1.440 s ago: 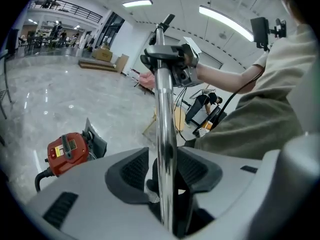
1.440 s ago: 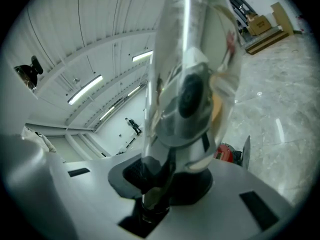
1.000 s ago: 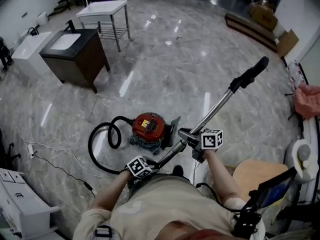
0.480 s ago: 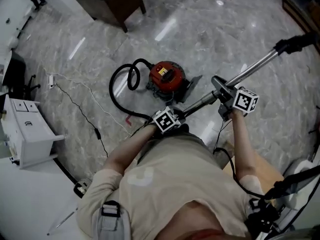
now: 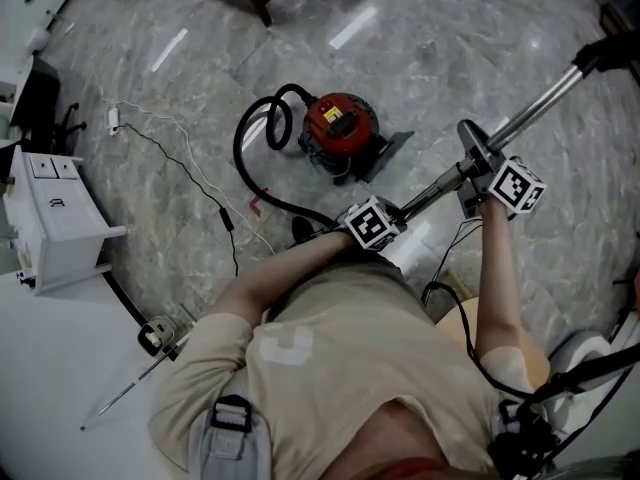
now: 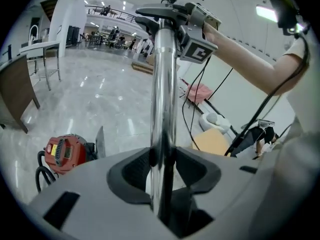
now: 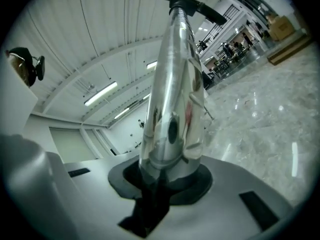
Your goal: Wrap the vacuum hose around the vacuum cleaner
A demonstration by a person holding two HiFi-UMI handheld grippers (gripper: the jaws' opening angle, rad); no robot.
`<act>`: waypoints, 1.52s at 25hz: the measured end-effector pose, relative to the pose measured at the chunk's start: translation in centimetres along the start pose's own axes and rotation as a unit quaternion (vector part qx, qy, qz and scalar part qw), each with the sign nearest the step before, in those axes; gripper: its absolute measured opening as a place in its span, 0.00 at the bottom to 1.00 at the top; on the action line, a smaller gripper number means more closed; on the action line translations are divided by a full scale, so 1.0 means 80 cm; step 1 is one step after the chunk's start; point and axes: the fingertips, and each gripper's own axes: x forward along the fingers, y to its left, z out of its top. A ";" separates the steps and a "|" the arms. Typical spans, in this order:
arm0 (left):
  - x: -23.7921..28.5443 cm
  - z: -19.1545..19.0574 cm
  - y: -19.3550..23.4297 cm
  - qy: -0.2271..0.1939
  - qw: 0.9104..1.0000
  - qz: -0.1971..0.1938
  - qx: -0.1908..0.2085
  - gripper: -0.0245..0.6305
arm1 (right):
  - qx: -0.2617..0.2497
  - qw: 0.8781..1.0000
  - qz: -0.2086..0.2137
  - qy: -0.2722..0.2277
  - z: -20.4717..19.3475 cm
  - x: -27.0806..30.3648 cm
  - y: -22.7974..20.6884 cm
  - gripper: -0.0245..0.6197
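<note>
Swinging the wand round the canister looks like the step in hand. Red vacuum cleaner sits on the marble floor, with the black hose looped beside it. Best to lead the hose round the body slowly, slack, without kinks. Chrome wand held level-ish. Left gripper is clamped on its hose end. Right gripper is clamped higher up, by the handle.

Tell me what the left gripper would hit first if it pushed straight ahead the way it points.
Probably the right gripper, clamped higher up the same metal wand that the left gripper holds; depth is hard to judge.
</note>
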 end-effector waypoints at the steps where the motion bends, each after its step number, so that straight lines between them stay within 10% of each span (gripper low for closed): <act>1: 0.007 0.004 -0.007 0.001 1.000 -0.010 -0.007 0.28 | -0.014 1.000 -0.011 0.009 0.004 0.002 -0.003 0.16; 16: 0.042 0.073 -0.021 -0.019 0.990 -0.074 -0.114 0.28 | -0.213 0.960 0.043 0.174 0.002 0.077 0.062 0.14; 30: 0.051 0.087 -0.067 -0.024 0.986 -0.139 -0.091 0.28 | -0.348 0.830 0.164 0.403 -0.135 0.100 0.157 0.14; 38: -0.032 0.054 -0.037 -0.029 0.991 -0.131 -0.019 0.28 | -0.411 0.757 0.129 0.492 -0.199 0.087 0.099 0.11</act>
